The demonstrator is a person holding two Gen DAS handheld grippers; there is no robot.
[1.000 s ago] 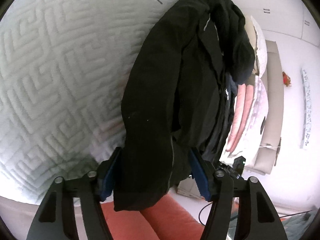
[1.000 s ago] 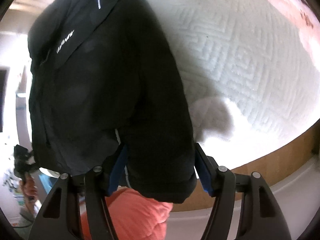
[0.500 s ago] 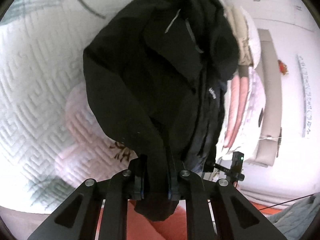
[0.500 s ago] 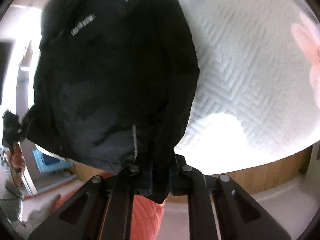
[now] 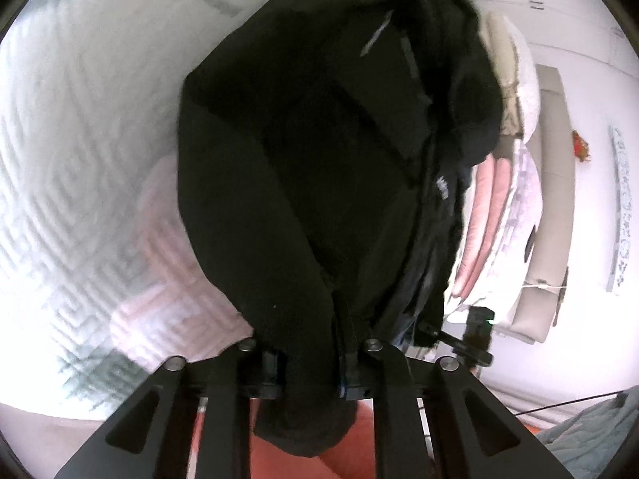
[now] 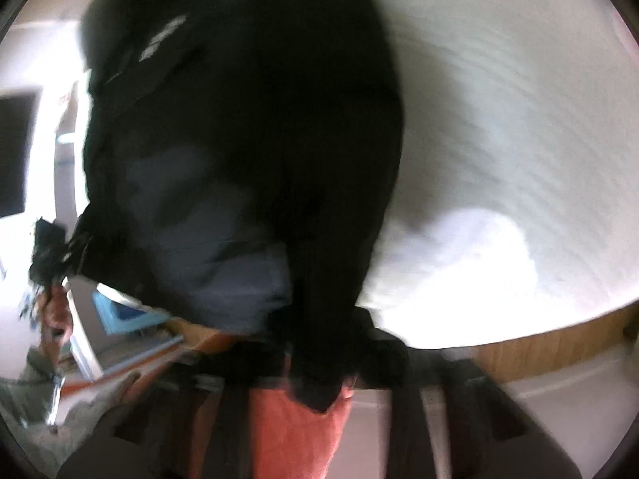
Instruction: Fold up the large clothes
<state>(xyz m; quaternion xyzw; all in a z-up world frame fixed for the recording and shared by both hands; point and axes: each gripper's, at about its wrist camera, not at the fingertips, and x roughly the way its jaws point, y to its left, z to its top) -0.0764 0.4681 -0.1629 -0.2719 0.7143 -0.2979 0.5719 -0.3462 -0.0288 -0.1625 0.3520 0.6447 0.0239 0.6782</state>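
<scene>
Slippage risk on a bunched hold

Jacket (image 5: 319, 167) hangs lifted over the quilted bed (image 5: 80, 127), a thick black fold clamped between the fingers of the left gripper (image 5: 309, 363). The right gripper (image 6: 319, 371) is blurred, but fabric appears pinched there too. Each hold is on a narrow wad, so the heavy cloth could slide out, or drop crumpled onto the bed and spoil the fold.

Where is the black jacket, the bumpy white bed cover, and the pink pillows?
black jacket (image 5: 303, 183), left wrist view, on its broad front panel.
white bed cover (image 5: 80, 127), left wrist view, on a bare quilted patch left of the jacket.
pink pillows (image 5: 485, 215), left wrist view, on a pink edge.
</scene>
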